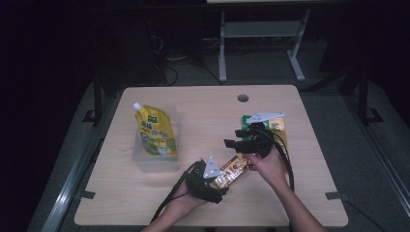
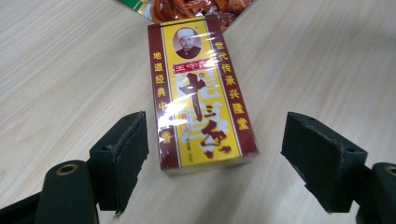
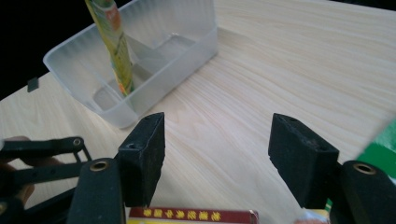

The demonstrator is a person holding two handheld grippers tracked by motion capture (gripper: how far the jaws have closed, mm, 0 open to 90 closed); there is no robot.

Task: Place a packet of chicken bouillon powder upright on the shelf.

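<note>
A red and yellow seasoning box (image 2: 203,98) lies flat on the wooden table (image 1: 203,111), also seen as the box (image 1: 233,170) between the two hands. My left gripper (image 2: 215,140) stands open, one jaw on each side of the box's near end, not touching it. That left gripper (image 1: 217,178) sits at the front middle of the table. My right gripper (image 3: 217,144) is open and empty above the table, pointing at a clear plastic bin (image 3: 187,60). The right gripper (image 1: 235,139) hovers just beyond the box, whose edge (image 3: 191,216) shows below its jaws.
A yellow spouted pouch (image 1: 154,133) stands in the clear bin (image 1: 142,162) at the left. A green and yellow packet (image 1: 275,126) lies at the right, behind the right gripper. A round cable hole (image 1: 242,98) is near the far edge.
</note>
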